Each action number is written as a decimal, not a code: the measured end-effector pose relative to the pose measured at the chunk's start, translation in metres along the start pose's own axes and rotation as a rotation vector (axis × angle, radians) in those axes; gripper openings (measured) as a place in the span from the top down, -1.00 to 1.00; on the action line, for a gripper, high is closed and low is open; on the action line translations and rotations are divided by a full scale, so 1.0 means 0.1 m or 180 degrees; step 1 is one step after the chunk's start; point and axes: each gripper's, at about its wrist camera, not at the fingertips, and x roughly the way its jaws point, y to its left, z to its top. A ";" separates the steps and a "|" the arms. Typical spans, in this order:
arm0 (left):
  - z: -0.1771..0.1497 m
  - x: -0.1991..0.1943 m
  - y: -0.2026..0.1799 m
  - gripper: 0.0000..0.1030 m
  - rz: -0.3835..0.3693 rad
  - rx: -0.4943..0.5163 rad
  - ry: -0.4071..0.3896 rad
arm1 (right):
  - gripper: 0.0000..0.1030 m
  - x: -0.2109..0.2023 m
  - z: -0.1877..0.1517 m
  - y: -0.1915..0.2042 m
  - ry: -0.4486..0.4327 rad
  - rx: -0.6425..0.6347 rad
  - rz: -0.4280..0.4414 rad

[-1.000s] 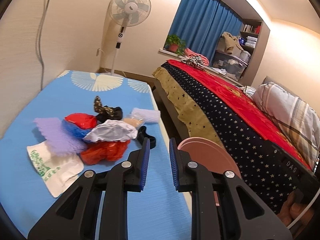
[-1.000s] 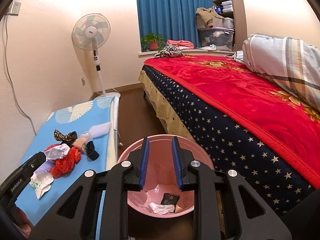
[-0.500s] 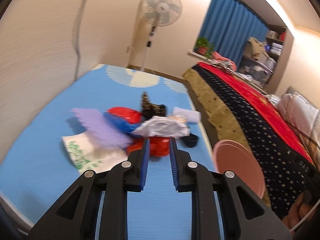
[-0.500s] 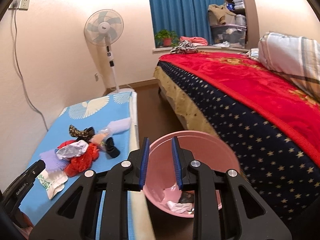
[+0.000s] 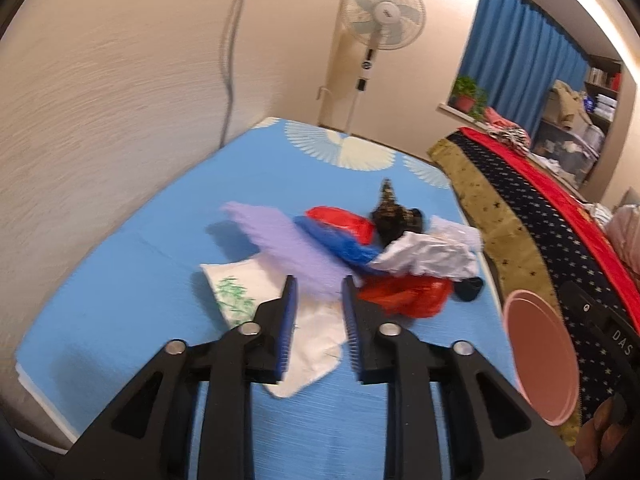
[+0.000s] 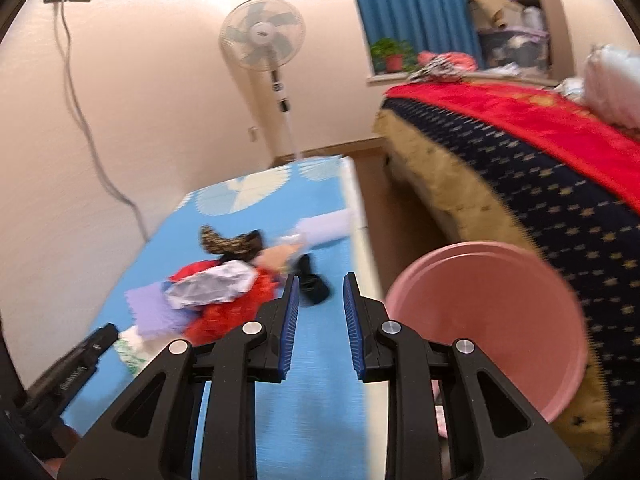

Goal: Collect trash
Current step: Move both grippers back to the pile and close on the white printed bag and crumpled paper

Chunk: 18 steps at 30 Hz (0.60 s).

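A pile of trash lies on the blue mat [image 5: 120, 272]: a purple sheet [image 5: 288, 248], a white printed wrapper [image 5: 256, 300], red bags [image 5: 408, 296], a blue bag [image 5: 340, 240], a crumpled white bag [image 5: 428, 256] and a dark patterned wrapper [image 5: 390, 212]. My left gripper [image 5: 319, 292] is open and empty, just above the purple sheet and white wrapper. My right gripper [image 6: 319, 292] is open and empty over the mat [image 6: 320, 360], right of the pile [image 6: 224, 292]. The pink bucket [image 6: 488, 320] stands right of the mat; it also shows in the left wrist view [image 5: 540, 360].
A bed with a red and starred navy cover [image 6: 540, 168] runs along the right. A standing fan [image 5: 378, 20] is beyond the mat. A wall with a hanging cable [image 5: 232, 60] borders the mat's left side. A narrow floor strip [image 6: 380, 184] separates mat and bed.
Both grippers have swung left toward the pile. The left one has come close over the purple sheet and white wrapper. The right one has moved off the bucket to over the mat.
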 end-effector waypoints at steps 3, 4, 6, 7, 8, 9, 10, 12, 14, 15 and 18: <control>0.00 0.05 0.09 0.26 0.0123 -0.0073 0.0021 | 0.53 0.15 -0.01 0.12 0.0063 -0.0007 0.0158; 0.00 0.07 0.13 0.24 0.0177 -0.0101 0.0032 | 0.46 0.20 -0.01 0.15 0.0092 0.0008 0.0212; 0.00 0.10 0.16 0.20 0.0236 -0.0122 0.0043 | 0.15 0.29 0.00 0.21 0.0125 0.0036 0.0293; 0.00 0.12 0.19 0.19 0.0283 -0.0126 0.0050 | -0.04 0.34 0.01 0.24 0.0129 0.0062 0.0334; 0.00 0.14 0.20 0.18 0.0307 -0.0132 0.0056 | -0.13 0.37 0.01 0.25 0.0142 0.0084 0.0377; 0.00 0.15 0.22 0.17 0.0333 -0.0142 0.0064 | -0.15 0.41 0.02 0.27 0.0164 0.0108 0.0431; 0.00 0.17 0.24 0.15 0.0360 -0.0165 0.0077 | -0.19 0.44 0.02 0.29 0.0174 0.0120 0.0453; 0.00 0.20 0.29 0.12 0.0401 -0.0222 0.0098 | -0.25 0.52 0.03 0.32 0.0196 0.0153 0.0490; 0.00 0.23 0.35 0.12 0.0432 -0.0285 0.0127 | -0.27 0.62 0.04 0.33 0.0250 0.0214 0.0562; 0.00 0.25 0.36 0.11 0.0440 -0.0304 0.0141 | -0.27 0.66 0.04 0.33 0.0273 0.0241 0.0596; -0.01 0.31 0.43 0.09 0.0465 -0.0391 0.0208 | -0.29 0.78 0.05 0.36 0.0365 0.0316 0.0722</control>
